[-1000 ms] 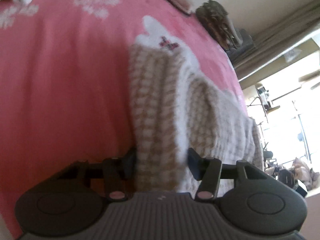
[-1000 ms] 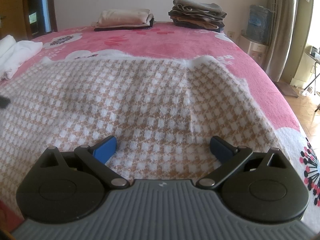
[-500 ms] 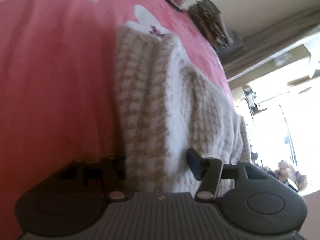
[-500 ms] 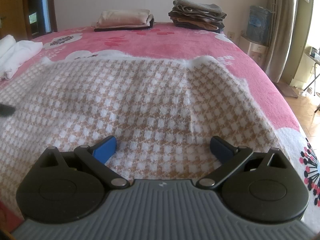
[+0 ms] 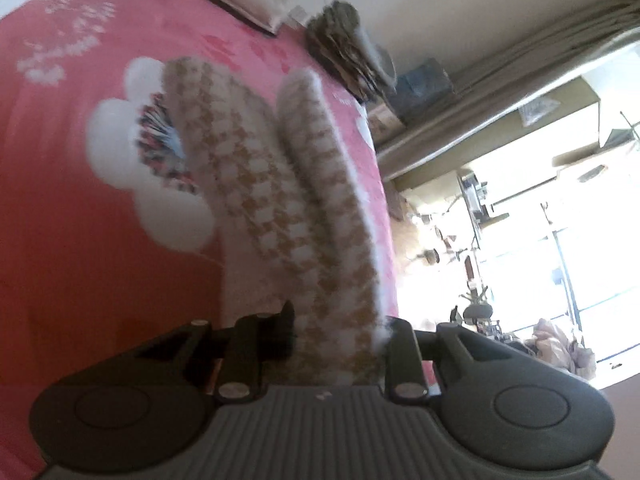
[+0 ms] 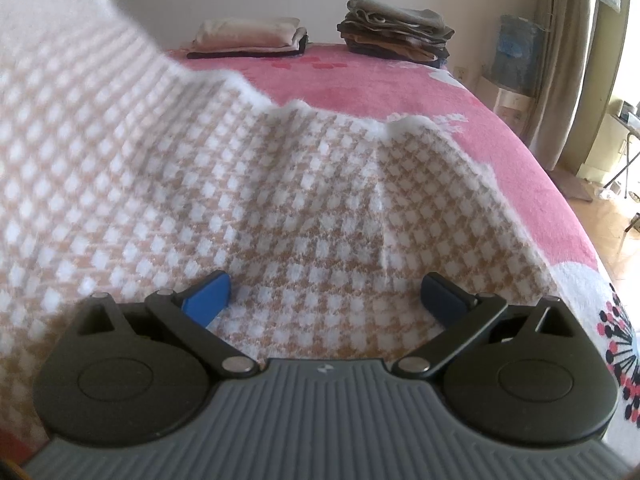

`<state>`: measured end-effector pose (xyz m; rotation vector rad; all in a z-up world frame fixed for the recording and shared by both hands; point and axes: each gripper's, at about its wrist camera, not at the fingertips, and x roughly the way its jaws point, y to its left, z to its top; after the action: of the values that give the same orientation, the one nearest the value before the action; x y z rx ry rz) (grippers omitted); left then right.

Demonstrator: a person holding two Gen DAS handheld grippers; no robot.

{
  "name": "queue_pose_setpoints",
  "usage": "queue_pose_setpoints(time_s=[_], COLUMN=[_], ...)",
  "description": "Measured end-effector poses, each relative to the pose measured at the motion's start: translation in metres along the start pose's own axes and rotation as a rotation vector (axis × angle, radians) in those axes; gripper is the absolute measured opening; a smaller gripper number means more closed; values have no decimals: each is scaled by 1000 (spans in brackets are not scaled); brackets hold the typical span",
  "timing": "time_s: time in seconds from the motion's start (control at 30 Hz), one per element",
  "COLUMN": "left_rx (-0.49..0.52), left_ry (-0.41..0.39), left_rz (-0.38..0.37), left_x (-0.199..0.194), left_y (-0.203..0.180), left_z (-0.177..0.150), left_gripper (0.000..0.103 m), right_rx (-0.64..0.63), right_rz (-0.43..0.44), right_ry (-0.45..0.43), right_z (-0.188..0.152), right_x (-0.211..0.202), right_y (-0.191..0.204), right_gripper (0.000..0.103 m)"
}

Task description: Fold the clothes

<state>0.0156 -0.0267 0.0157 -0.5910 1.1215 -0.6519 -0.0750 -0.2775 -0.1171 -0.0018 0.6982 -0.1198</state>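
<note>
Your left tongs are closing on a bunched edge of the brown-and-white checked blanket, with the cloth between the fingers and lifted off the pink flowered bed. Your right tongs stand wide open, holding nothing, over the blanket's flat part.

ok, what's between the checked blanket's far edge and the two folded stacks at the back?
Only bare pink bedspread lies between the checked blanket and the folded stacks, in the right wrist view.
</note>
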Motion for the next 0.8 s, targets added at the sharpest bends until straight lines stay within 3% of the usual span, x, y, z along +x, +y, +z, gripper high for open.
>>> queue_pose_setpoints(time_s=[0.33,0.4,0.47,0.57,0.63,0.7,0.8], left_rx=[72,109,141,193,280,379,538], left_ry=[100,150,217,353,431,516,664], left_rz=[165,232,305,449,522,574,591], left_x=[72,93,117,164,194,220,249], left_y=[-88,-104,-115,-132,-147,-159,-169], left_z=[11,9,10,11,9,3,-12], left_gripper=[28,30,34,46,62,74,83], right_rx=[49,98,229,522,680,702,592], right_rz=[19,-11,-3,57,82,138,211], right_ry=[52,76,80,77,42,-50,-161], right_z=[14,20,21,14,5,3,3], right_x=[-3,-12,-28,-50,-67,-93,-133], right_y=[-13,-27,-54,-108,-137,-148,-138], right_gripper=[101,100,100,100,99,99,99])
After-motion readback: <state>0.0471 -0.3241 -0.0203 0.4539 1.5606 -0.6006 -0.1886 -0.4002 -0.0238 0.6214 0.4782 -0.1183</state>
